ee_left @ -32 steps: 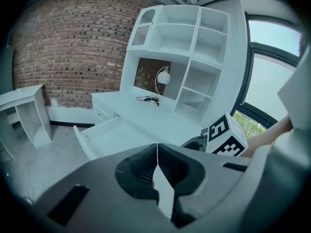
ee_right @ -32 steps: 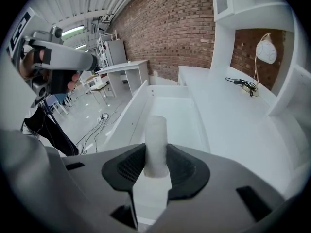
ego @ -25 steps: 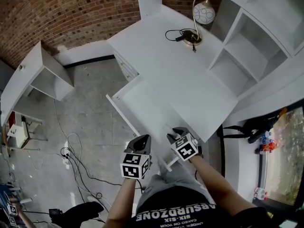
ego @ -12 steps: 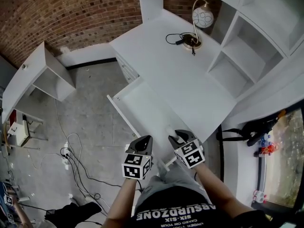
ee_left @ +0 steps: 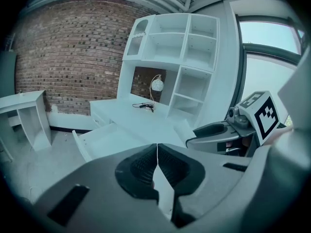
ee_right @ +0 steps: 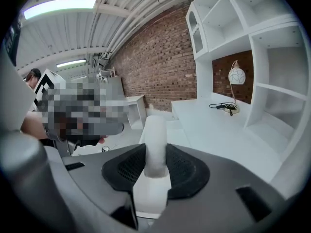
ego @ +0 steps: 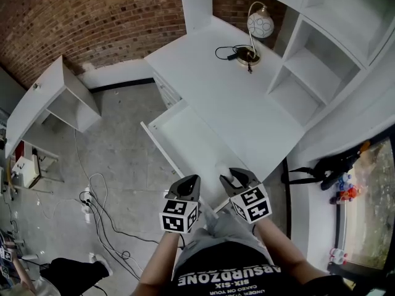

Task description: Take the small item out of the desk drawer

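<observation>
Right now my right gripper (ego: 238, 177) is closed on the small frosted-white cylinder (ee_right: 156, 142), a stubby piece with a rounded top that stands upright between the two black ribbed pads. I am holding it over the near end of the open white desk drawer (ego: 185, 137), close to my body. From the head view I cannot tell whether it is fully clear of the drawer's walls. My left gripper (ego: 187, 184) hangs just beside it with its jaws pressed together and nothing in them. I judge the cylinder to be very light, since it sits in the pads without tilting. It looks stiff, because its sides show no dent where the pads press. Its surface looks smooth and slightly translucent, like plastic or wax, so I expect it to be slippery and liable to roll or twist on its round sides. The pads hold its lower half and its top stands free above them. That seems the right place to hold it, across the straight middle of the body and never on the rounded end. A moderate, steady squeeze should do, and the white worktop (ego: 228, 94) beyond the drawer offers a flat place to set it down.
</observation>
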A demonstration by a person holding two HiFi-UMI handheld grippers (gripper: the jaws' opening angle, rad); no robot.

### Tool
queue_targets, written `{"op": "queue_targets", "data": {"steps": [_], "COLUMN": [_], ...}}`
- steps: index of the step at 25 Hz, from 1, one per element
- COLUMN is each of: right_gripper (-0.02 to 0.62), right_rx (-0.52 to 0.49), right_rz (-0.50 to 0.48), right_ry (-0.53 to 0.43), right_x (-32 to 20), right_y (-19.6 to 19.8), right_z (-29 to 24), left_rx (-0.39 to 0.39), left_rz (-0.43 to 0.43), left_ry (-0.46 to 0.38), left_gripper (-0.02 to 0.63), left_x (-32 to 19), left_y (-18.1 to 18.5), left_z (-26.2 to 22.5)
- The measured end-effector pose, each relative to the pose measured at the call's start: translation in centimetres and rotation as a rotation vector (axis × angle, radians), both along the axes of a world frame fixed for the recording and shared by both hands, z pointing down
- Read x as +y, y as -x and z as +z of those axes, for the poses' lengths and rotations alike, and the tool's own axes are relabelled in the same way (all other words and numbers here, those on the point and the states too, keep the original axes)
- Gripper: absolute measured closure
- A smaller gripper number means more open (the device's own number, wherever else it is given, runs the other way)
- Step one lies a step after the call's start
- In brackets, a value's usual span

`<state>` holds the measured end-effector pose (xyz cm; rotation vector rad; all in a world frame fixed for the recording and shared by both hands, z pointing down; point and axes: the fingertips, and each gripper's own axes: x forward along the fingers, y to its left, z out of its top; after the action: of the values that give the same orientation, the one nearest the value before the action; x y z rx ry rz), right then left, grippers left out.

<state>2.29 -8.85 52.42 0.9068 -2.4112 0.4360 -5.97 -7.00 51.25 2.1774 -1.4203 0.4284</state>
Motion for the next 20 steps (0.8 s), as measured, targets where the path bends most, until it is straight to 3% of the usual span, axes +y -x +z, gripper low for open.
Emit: {"op": "queue_targets", "data": {"steps": [20], "right_gripper": [0.471], "right_rx": [-0.086], "right_rz": [0.027], "right_ry": [-0.076], "right_x": [4.6], "right_y": [-2.4], "right_z": [-4.8], "left_rx": [-0.022], "left_rz": [-0.006], "left_ry": [-0.076], "left_gripper": [0.600], "left_x": [4.3], "left_y": [-2.1], "left_z": [-3.8]}}
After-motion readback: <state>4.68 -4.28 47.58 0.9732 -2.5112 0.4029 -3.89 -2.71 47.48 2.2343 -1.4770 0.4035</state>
